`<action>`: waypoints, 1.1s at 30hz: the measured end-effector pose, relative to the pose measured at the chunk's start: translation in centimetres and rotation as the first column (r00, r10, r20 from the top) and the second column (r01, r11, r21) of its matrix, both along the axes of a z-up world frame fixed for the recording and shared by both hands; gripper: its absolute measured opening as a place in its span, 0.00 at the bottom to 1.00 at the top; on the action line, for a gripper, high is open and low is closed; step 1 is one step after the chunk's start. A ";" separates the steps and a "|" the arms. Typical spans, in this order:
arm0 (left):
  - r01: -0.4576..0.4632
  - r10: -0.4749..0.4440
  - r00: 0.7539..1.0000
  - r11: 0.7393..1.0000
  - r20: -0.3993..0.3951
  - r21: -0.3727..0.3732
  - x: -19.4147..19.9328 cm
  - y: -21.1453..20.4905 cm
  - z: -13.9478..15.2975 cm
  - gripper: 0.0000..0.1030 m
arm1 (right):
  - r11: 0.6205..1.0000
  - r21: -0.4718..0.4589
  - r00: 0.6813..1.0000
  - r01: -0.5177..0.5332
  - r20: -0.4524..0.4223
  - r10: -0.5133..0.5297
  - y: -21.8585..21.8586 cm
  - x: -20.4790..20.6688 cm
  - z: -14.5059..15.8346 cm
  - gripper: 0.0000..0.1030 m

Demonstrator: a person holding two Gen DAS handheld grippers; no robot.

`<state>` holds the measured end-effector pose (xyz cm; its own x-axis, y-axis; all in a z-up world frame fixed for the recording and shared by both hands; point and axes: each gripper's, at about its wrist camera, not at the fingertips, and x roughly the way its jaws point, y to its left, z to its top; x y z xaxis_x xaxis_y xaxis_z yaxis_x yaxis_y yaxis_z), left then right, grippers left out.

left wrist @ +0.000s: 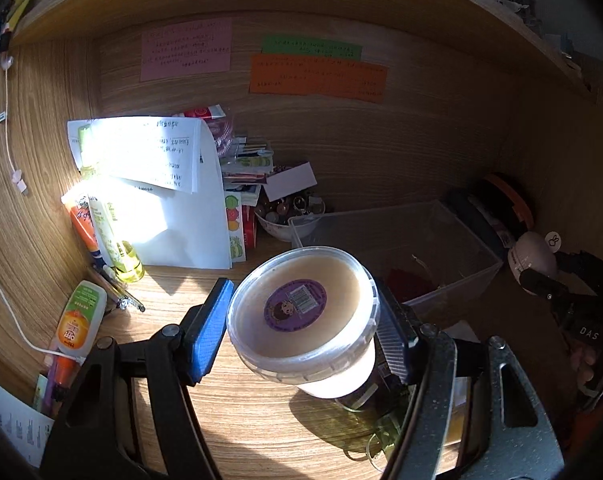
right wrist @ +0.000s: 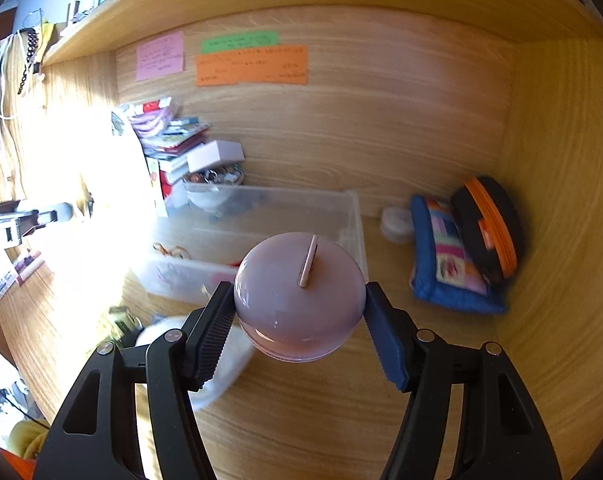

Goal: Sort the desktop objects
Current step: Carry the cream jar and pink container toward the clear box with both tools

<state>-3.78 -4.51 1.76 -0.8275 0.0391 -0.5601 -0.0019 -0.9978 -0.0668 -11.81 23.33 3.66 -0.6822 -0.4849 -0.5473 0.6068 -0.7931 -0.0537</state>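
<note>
Tub (left wrist: pixel 303 312) over half-hidden green clutter (left wrist: pixel 385 428)

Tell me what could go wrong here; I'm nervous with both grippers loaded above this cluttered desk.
1. The left gripper holds the round tub only at its sides, with its lid tilted toward the camera; it might slip.
2. The right gripper pinches a smooth, rounded pink apple-shaped object that could pop out.
3. Both hover near the clear bin, so they may collide.
</note>
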 end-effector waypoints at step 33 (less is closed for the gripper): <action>0.127 -0.119 0.980 0.991 0.159 -0.037 -15.4 3.7 -2.9 0.65 | 0.986 0.122 0.988 -0.116 0.119 0.102 -10.9 -11.2 -1.2 0.59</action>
